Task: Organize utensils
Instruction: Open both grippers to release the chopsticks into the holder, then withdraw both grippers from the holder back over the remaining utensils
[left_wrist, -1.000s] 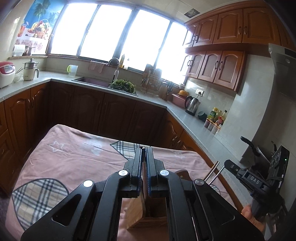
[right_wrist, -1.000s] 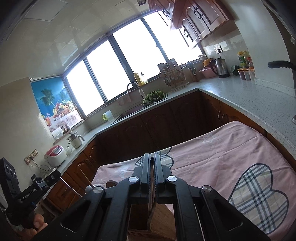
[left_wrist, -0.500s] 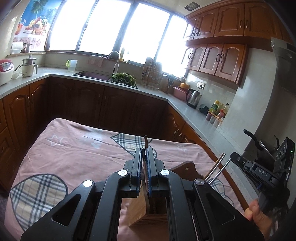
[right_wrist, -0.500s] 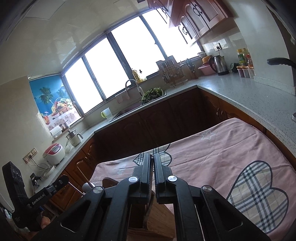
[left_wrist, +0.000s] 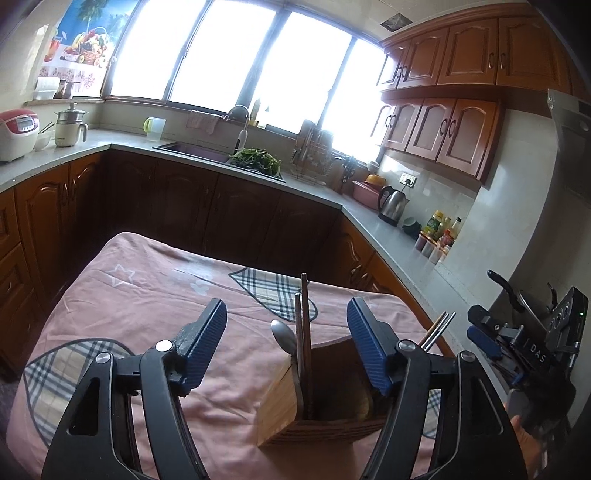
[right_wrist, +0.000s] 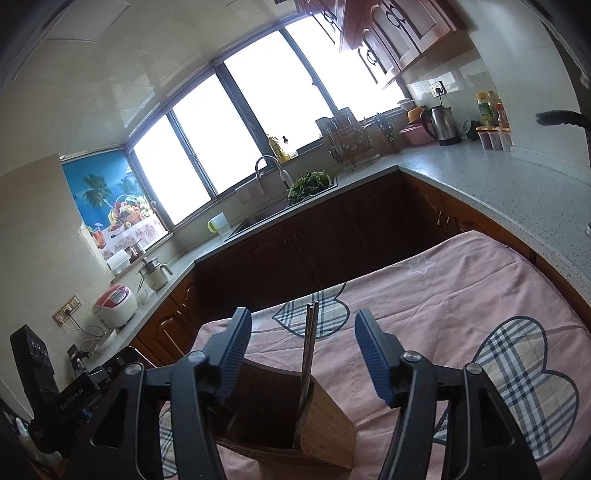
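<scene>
On the desk (left_wrist: 110, 306), under a pink cloth with plaid hearts (right_wrist: 524, 373): one wooden utensil holder (left_wrist: 280, 402), open-topped, standing near the desk's close edge at 6 o'clock in both wrist views.

Contents, left wrist view: one metal spoon (left_wrist: 283, 336), bowl upward, leaning at the holder's left corner; one dark chopstick pair (left_wrist: 303, 325), upright, just right of the spoon and rising above it. A further pair of metal chopsticks (left_wrist: 437, 330) juts up at the holder's far right, at 3 o'clock from the spoon. Right wrist view: that metal pair (right_wrist: 309, 354) leans against the holder's (right_wrist: 325, 424) right inner corner.

Left gripper (left_wrist: 286, 345): jaws opening, spread wide either side of the spoon and dark chopsticks, pads clear of them.

Right gripper (right_wrist: 303, 350): jaws opening, spread either side of the metal chopsticks, no contact.

Surroundings: L-shaped kitchen counter (left_wrist: 362, 218) from 10 to 2 o'clock, carrying a sink with greens (left_wrist: 255, 158), kettle (left_wrist: 393, 201), rice cooker (left_wrist: 16, 133).
</scene>
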